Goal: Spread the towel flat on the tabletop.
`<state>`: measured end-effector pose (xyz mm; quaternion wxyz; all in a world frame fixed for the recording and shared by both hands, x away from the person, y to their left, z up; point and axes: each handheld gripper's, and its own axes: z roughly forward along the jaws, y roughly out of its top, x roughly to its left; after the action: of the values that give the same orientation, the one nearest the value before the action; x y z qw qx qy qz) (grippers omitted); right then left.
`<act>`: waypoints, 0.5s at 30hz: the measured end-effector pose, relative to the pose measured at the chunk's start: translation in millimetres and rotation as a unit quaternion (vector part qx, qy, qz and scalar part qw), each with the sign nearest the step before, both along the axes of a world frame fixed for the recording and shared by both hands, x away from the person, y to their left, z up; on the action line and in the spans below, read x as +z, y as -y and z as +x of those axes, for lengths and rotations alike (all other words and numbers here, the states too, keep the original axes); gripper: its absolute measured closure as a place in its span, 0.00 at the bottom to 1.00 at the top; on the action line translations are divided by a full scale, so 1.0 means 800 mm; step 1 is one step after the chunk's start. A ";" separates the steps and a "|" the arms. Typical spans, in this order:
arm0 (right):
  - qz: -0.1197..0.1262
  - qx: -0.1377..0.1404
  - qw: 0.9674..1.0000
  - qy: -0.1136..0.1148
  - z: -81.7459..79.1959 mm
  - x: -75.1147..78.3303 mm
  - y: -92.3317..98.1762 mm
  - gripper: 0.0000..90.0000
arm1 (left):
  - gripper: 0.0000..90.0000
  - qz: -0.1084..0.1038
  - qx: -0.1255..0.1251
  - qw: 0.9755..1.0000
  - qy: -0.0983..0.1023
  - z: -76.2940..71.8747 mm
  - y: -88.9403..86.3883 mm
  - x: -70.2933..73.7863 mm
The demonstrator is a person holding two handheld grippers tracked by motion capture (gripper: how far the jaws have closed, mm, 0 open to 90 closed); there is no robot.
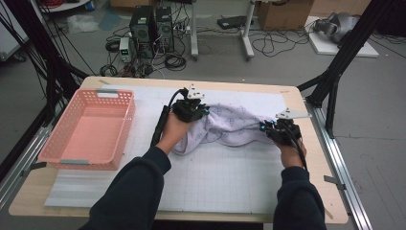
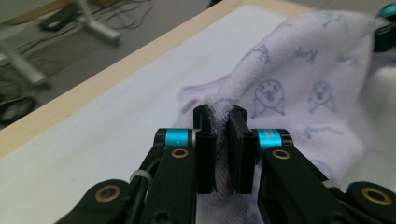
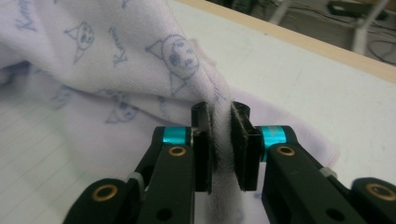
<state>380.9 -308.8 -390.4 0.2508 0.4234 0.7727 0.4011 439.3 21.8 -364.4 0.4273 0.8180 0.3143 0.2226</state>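
Left gripper [image 1: 191, 109]: we see it pinching a fold of the towel [image 1: 230, 125]; in the left gripper view the cloth sits between the pads [image 2: 205, 140], which are nearly together.
Right gripper [image 1: 280, 130]: we see it also closed on the towel edge; a thin ridge of cloth [image 3: 222, 140] is pressed between its pads.
Place of towel: it hangs and sags between our two grippers, the middle resting on the white gridded mat [image 1: 215, 182], on the table [image 1: 28, 191].
Handling: we judge it light, soft and limp, not fragile; it will droop and bunch, so we take it at the edges or corners, as now.
Long axis: it runs from one gripper to the other, across the mat.
Pink basket [image 1: 91, 129]: it stands well apart, beyond the left gripper, on the side away from the right one.
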 end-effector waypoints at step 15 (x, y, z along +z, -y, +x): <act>0.023 0.031 0.999 0.039 -0.047 0.016 -0.019 0.61 | 0.39 -0.065 0.030 0.997 -0.040 0.003 -0.046 -0.006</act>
<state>343.5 -293.6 -377.8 0.2582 0.3887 0.7660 0.4421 441.7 58.8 -369.0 0.4601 0.7868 0.3690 0.1817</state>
